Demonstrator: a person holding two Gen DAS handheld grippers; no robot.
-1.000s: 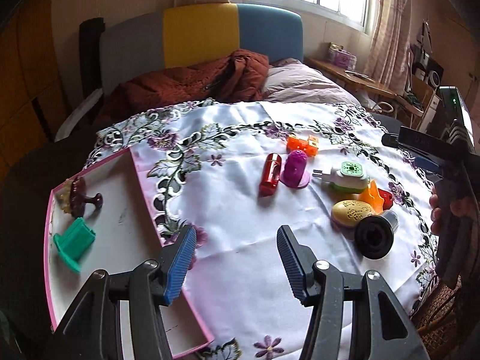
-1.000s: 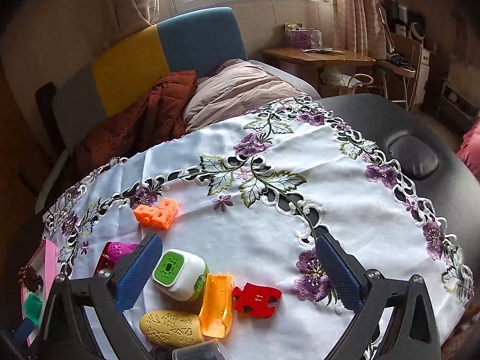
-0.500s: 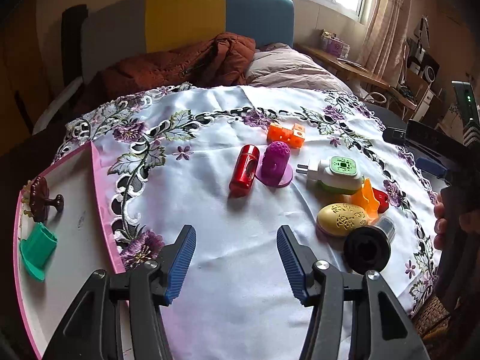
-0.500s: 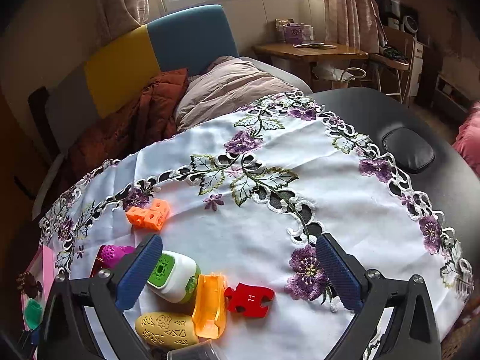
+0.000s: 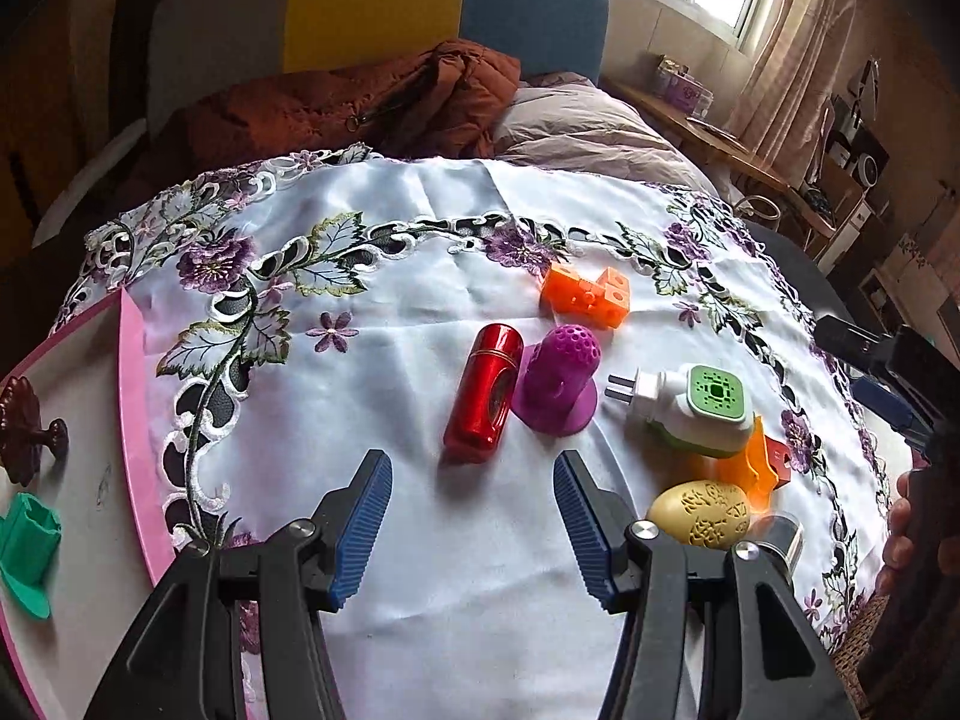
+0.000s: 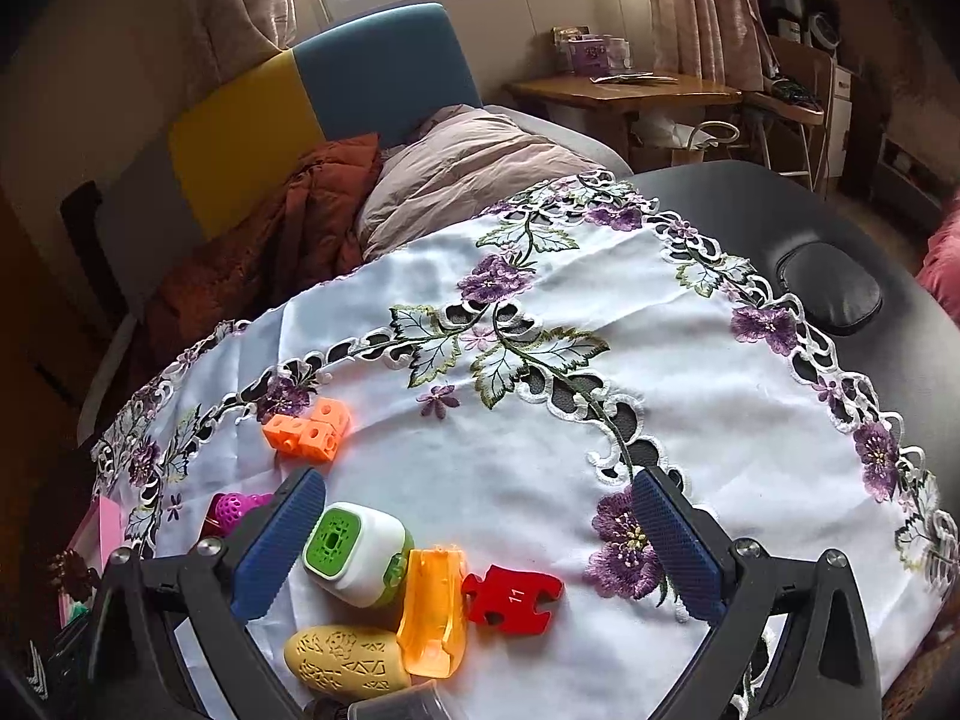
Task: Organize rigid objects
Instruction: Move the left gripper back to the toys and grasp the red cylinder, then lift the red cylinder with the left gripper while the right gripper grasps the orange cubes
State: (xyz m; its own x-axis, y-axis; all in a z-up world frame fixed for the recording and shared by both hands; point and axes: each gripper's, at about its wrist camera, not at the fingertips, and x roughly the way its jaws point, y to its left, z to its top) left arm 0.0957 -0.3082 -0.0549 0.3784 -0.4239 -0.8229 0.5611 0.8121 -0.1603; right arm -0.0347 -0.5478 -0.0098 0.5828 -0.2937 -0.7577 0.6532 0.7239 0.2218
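My left gripper [image 5: 471, 483] is open and empty, just short of a red cylinder [image 5: 485, 393] lying on the white embroidered cloth [image 5: 420, 216]. Beside it stand a purple dotted piece [image 5: 561, 378], orange cubes [image 5: 585, 294], a white-green plug [image 5: 690, 405], a yellow egg shape [image 5: 702, 510] and an orange piece [image 5: 744, 468]. My right gripper [image 6: 474, 534] is open and empty above the plug [image 6: 357, 552], orange piece [image 6: 435, 606], red puzzle piece [image 6: 513, 597] and yellow egg shape [image 6: 345, 660].
A pink-rimmed tray [image 5: 129, 384] at the left holds a brown piece [image 5: 27, 432] and a green piece [image 5: 27, 546]. A bed with an orange jacket [image 5: 360, 102] and a pillow lies behind the table. A black pad [image 6: 828, 288] sits at the right.
My left gripper has swung right from over the tray toward the red cylinder and moved closer to it. My right gripper has shifted only slightly.
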